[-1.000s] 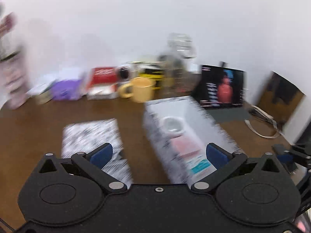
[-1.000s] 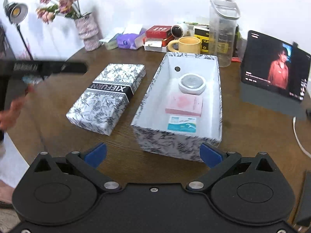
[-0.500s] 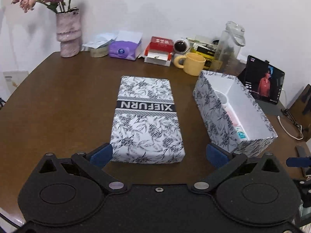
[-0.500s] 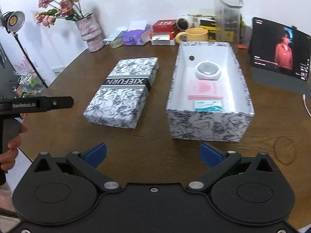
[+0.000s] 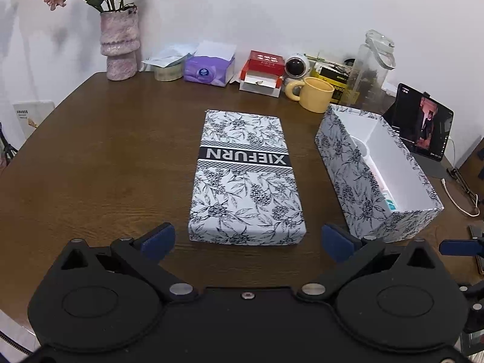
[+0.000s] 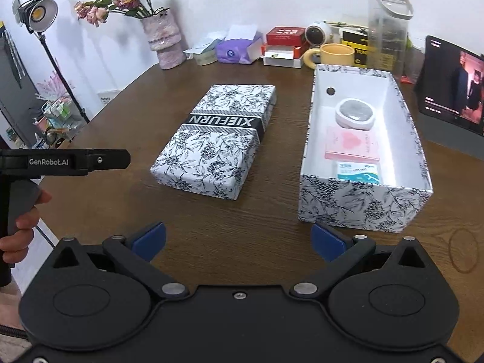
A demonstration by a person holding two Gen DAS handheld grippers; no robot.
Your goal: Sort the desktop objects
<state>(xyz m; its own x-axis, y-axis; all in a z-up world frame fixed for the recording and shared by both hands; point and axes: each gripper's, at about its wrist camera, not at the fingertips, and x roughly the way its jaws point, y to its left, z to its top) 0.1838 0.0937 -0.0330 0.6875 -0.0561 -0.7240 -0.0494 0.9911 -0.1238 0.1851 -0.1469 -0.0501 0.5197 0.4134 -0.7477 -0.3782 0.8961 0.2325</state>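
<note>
Right now the brown wooden table (image 5: 90, 166) carries a floral-print box lid (image 5: 245, 178) marked XIEFURN lying flat at centre, with the matching open box (image 6: 363, 205) just beside it to the right, not touching. Inside that box sit a round white case (image 6: 355, 113) at the far end, a pink booklet (image 6: 352, 146) in the middle and a small teal-and-white packet (image 6: 358, 174) nearest. Both tools hover short of them: the left gripper (image 5: 246, 242) gapes wide and empty before the lid, the right gripper (image 6: 239, 242) likewise spread wide, gripping nothing.
</note>
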